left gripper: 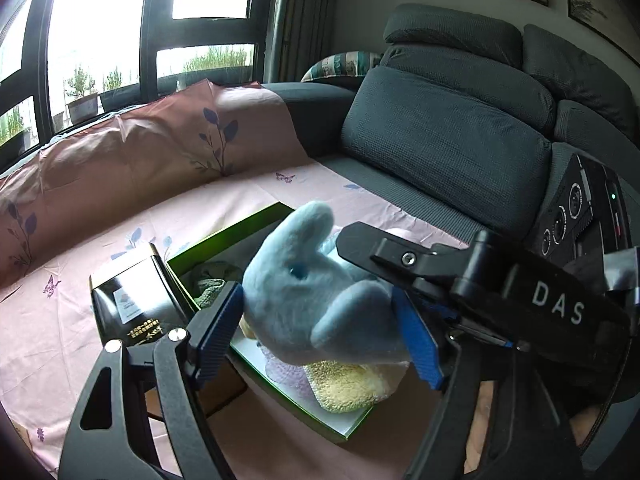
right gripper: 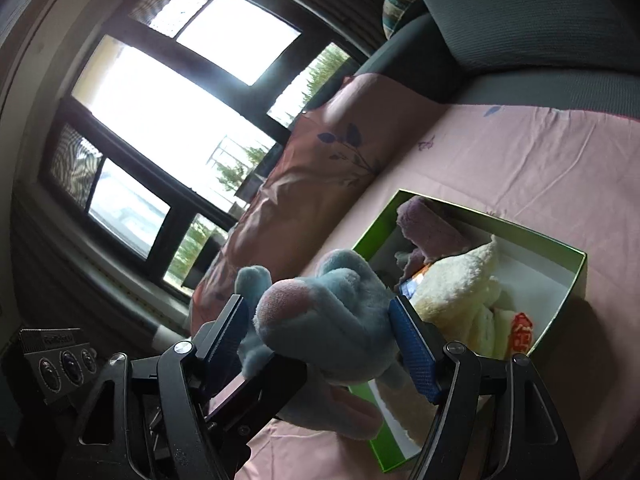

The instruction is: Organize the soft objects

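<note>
A grey sofa [left gripper: 448, 140] carries a pink sheet [left gripper: 80, 280] printed with leaves and butterflies, spread over its seat and up over the low side by the window [left gripper: 96, 28]. On the sheet lies an open green box [right gripper: 576, 276] with a white inside, its black lid [left gripper: 132, 300] lying just beside it on the window side. In the box lie a cream fleece cloth [right gripper: 472, 288], a mauve plush piece [right gripper: 432, 228] toward its far corner, and a grey-green cloth [left gripper: 210, 280] at the end nearest the lid.

Above the box hangs a pale blue plush toy [left gripper: 316, 292], held between both sets of tongs. The left tongs [left gripper: 320, 332] stand spread wide, their blue pads pressing the toy's body on either side. The right tongs [right gripper: 320, 340] are likewise spread wide and pinch the same toy, their pads against its flanks. In the left wrist view the toy's long axis runs up and away from the camera, a rounded ear or limb pointing toward the sofa's back cushion [left gripper: 440, 132]. In the right wrist view a pink-tipped limb faces the camera, and the toy overlaps the box's near left edge.
</note>
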`<state>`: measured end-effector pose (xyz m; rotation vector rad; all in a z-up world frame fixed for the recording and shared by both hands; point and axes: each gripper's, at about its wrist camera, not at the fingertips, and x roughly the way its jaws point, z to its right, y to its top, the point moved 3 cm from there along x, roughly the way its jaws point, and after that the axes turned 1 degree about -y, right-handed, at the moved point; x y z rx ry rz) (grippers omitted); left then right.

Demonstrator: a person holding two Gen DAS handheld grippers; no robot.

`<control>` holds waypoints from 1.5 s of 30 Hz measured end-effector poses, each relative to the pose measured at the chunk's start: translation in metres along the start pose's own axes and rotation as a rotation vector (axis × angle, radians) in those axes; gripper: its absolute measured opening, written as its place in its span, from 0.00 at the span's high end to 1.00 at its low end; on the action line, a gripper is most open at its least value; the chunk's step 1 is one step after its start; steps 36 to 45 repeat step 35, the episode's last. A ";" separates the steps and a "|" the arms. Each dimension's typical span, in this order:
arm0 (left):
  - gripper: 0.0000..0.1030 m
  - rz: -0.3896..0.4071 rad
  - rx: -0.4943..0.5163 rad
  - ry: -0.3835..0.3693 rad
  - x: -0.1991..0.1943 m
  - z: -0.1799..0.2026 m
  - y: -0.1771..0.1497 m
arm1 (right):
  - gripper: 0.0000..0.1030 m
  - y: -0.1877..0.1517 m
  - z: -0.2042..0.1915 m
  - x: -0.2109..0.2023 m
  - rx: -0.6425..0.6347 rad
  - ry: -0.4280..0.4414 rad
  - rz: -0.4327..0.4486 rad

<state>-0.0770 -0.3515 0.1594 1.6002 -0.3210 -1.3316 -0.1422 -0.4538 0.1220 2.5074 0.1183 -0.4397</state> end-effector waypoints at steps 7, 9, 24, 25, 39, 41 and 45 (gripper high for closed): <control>0.26 -0.076 -0.017 0.012 0.035 0.003 -0.004 | 0.27 0.003 0.032 0.012 0.093 -0.103 -0.022; 0.26 -0.083 -0.029 0.013 0.036 0.001 -0.005 | 0.27 0.002 0.035 0.010 0.094 -0.133 -0.023; 0.01 -0.027 -0.087 0.055 -0.023 0.002 -0.006 | 0.16 0.004 0.014 -0.065 -0.012 -0.326 0.148; 0.01 -0.024 -0.082 0.066 -0.026 0.002 -0.007 | 0.16 0.003 0.013 -0.070 -0.020 -0.341 0.158; 0.01 -0.026 -0.113 0.044 -0.044 -0.009 -0.016 | 0.16 -0.001 -0.003 -0.075 -0.076 -0.422 0.164; 0.01 -0.026 -0.113 0.044 -0.044 -0.009 -0.016 | 0.16 -0.001 -0.003 -0.075 -0.076 -0.422 0.164; 0.01 -0.026 -0.113 0.044 -0.044 -0.009 -0.016 | 0.16 -0.001 -0.003 -0.075 -0.076 -0.422 0.164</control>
